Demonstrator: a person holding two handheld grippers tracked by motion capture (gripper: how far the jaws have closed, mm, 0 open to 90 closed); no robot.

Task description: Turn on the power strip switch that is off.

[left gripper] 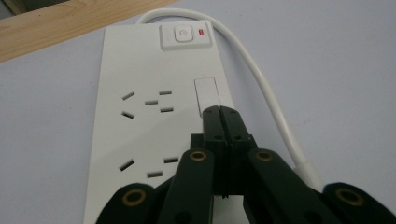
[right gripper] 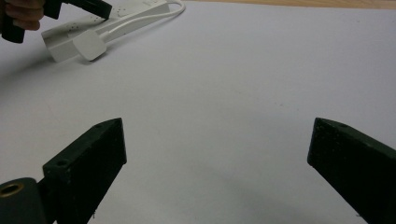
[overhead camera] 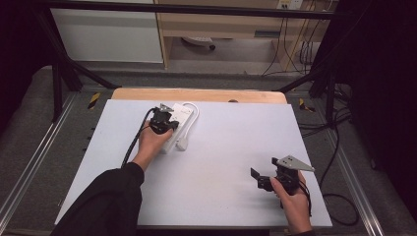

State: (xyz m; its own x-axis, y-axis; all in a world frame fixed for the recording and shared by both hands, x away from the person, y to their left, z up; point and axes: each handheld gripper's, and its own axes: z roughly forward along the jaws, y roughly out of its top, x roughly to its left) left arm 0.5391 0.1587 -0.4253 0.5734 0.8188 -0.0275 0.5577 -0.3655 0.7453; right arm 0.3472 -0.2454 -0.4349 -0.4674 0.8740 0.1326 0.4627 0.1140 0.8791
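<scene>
The pale grey table (overhead camera: 221, 162) is seen in the high view, and its near edge is cut off at the bottom of that view, where the dark sleeve (overhead camera: 105, 201) of the person is also cut. The white power strip (overhead camera: 176, 125) is laid on the far left part of the table, close to the wooden edge (overhead camera: 196, 95), and a good part of it is covered in the high view by the left gripper (overhead camera: 164, 123) and the hand that holds it. In the left gripper view the lower end of the strip is hidden behind the black jaws, which are pressed together with nothing between them; their tips are placed over the strip just below a small blank rectangle (left gripper: 206, 95), but it cannot be told if the surface is touched. The white cable (left gripper: 261, 79) is curved around the far end of the strip and is cut off behind the jaws. The plug (right gripper: 90, 45) is laid just beside the strip. The right gripper (overhead camera: 268, 178) is held over the near right part of the table, well apart from the strip, and its jaws are spread wide and empty. The switch button (left gripper: 183, 34) and a small red light (left gripper: 201, 32) are seen at the far end of the strip; the mark on the button is too small to read.
</scene>
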